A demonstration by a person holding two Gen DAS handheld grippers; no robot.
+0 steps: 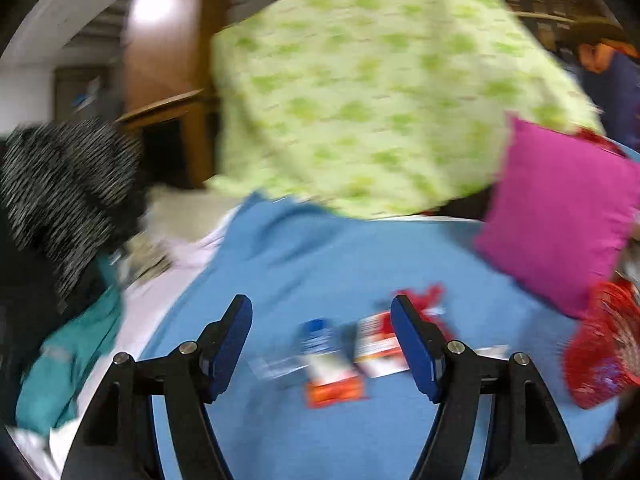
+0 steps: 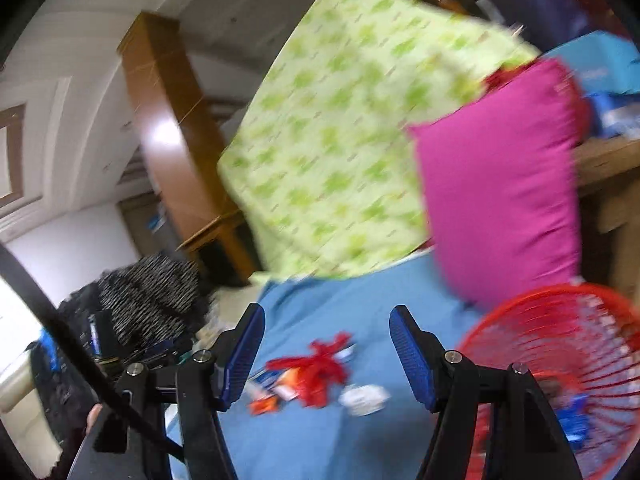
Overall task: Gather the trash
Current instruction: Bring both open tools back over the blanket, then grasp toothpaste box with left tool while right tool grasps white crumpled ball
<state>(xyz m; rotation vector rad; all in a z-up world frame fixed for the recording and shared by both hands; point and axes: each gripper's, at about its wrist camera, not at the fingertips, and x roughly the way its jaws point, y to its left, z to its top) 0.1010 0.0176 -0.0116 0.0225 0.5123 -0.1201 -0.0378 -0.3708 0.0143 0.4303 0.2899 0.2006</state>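
Several blurred wrappers lie on a blue bedsheet [image 1: 320, 256]: a blue-and-white one [image 1: 318, 336], an orange packet [image 1: 334, 392], a red-and-white one [image 1: 376, 344] and a crumpled red one [image 1: 424, 300]. My left gripper [image 1: 321, 300] hovers open over them, nothing between its fingers. In the right wrist view the same red wrapper [image 2: 324, 368], the orange packet [image 2: 264, 404] and a white crumpled piece [image 2: 364, 398] lie ahead of my open, empty right gripper [image 2: 327, 309]. A red wire basket [image 2: 552, 290] stands at the right with a blue item [image 2: 576, 416] inside.
A pink pillow [image 2: 500, 184] and a green-patterned pillow [image 2: 344, 140] lean at the back of the bed. Black-and-white striped cloth [image 1: 68, 184] and teal cloth [image 1: 72, 352] are piled at the left. The basket [image 1: 600, 340] sits at the right edge. A person [image 1: 600, 60] stands far right.
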